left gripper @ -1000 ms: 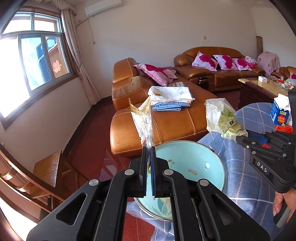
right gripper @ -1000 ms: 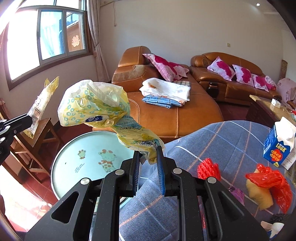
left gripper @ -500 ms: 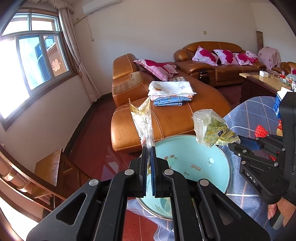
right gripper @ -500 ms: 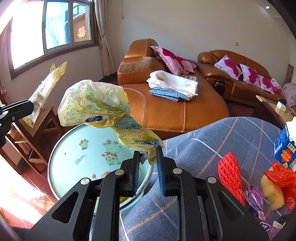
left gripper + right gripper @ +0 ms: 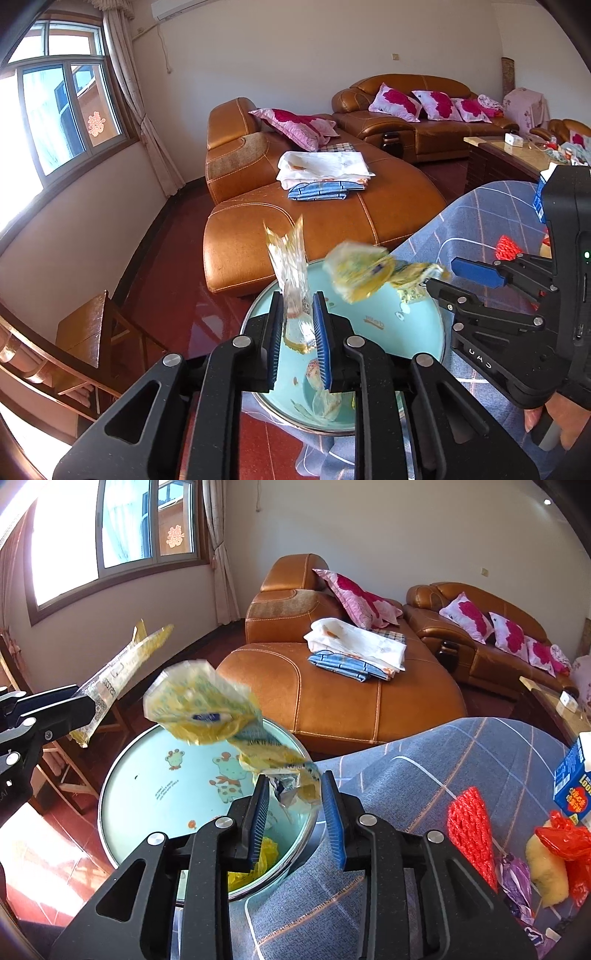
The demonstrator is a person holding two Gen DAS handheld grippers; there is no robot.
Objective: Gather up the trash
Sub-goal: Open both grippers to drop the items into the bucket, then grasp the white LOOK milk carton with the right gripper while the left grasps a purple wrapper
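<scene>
1. The left gripper (image 5: pixel 299 325), low centre of the left wrist view, has just been opening; its jaws stand apart with a clear wrapper (image 5: pixel 291 280) between them, and the blue pads (image 5: pixel 320 343) no longer press it.
2. The wrapper stands upright over the basin (image 5: pixel 417 325), a pale blue round bowl with cartoon animals inside.
3. The right gripper (image 5: pixel 295 812), low centre of the right wrist view, has also just been opening; its jaws are apart.
4. A yellow bag (image 5: pixel 207 709) is blurred, its tail between those jaws and its bulk up and left of them, over the basin (image 5: pixel 155 775).
5. More yellow plastic (image 5: pixel 255 867) lies in the basin's bottom.
6. At right, a grey checked cloth (image 5: pixel 424 760) carries a red net (image 5: pixel 469 830), red bag (image 5: pixel 561 842) and blue carton (image 5: pixel 572 782).
7. An orange sofa (image 5: pixel 332 214) fills the middle distance.
</scene>
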